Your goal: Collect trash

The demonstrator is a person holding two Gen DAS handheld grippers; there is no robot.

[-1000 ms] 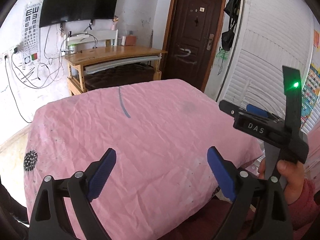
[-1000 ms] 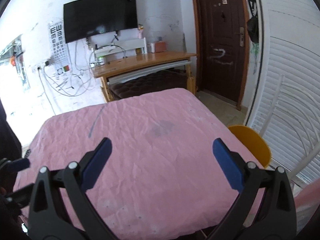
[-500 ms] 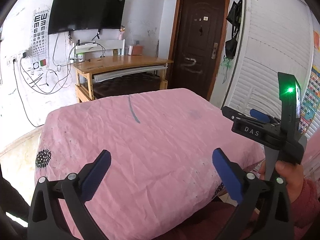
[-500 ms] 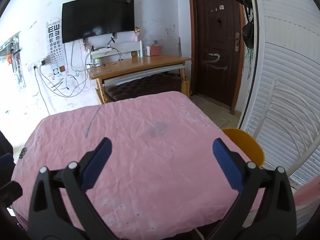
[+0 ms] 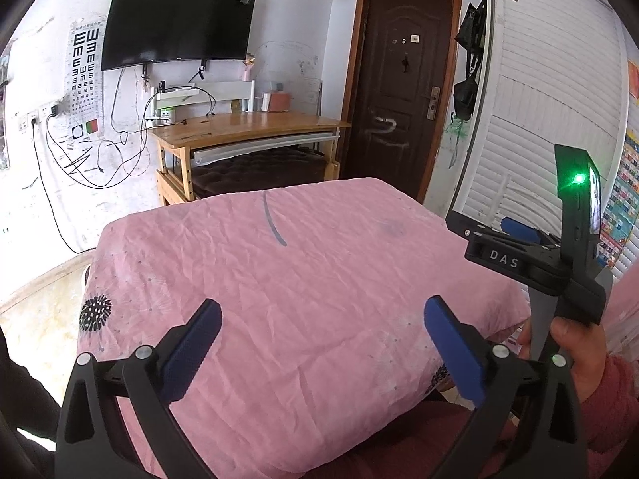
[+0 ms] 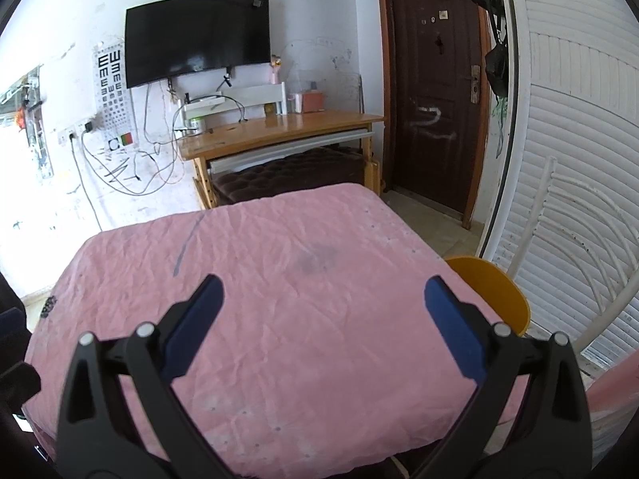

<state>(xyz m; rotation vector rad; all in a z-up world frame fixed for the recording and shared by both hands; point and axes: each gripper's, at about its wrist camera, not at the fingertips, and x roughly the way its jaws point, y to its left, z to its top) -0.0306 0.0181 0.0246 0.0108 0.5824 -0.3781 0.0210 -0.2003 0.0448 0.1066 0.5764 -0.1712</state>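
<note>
Currently, both the left gripper [image 5: 321,343] and the right gripper [image 6: 321,323] hover over the pink tablecloth [image 5: 299,279], fingers spread wide with nothing between them. No trash is identifiable on the cloth.

Your left gripper [image 5: 321,343] sits low in its frame, tilted downward, jaws just opened to full spread, nothing between the blue pads. Your right gripper [image 6: 319,323] matches: jaws wide, pads bare. At the left view's lower right, your right hand [image 5: 575,353], in a pink sleeve, grips the handle.
</note>
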